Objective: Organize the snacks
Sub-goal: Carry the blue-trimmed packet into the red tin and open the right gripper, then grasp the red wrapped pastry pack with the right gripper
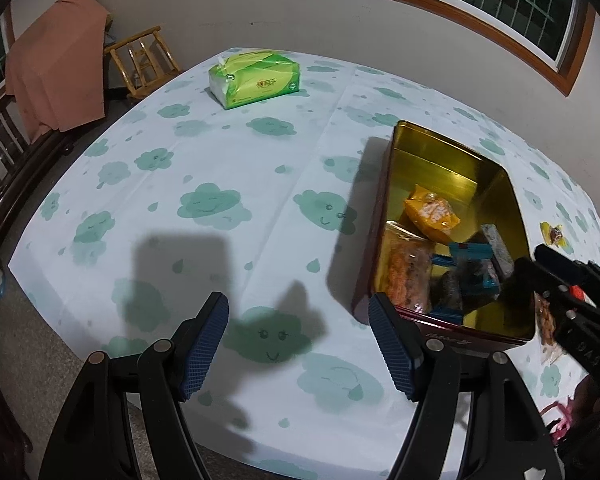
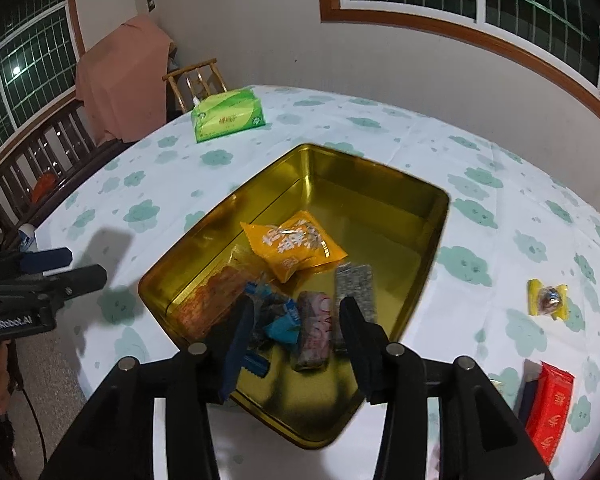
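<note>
Gold tin [image 2: 380,216] in the middle of the cloud-print tablecloth [image 2: 500,208], holding an orange packet [image 2: 296,244], a grey bar [image 2: 354,286] and blurred wrappers half hidden behind the right gripper [image 2: 296,340], spread open above them, empty. Left gripper [image 1: 298,344] gaping beside the tin. Yellow sweet [image 2: 548,298] and red packet [image 2: 550,408], partly cut off, outside on the cloth. Green tissue pack [image 1: 256,78] far back.
</note>
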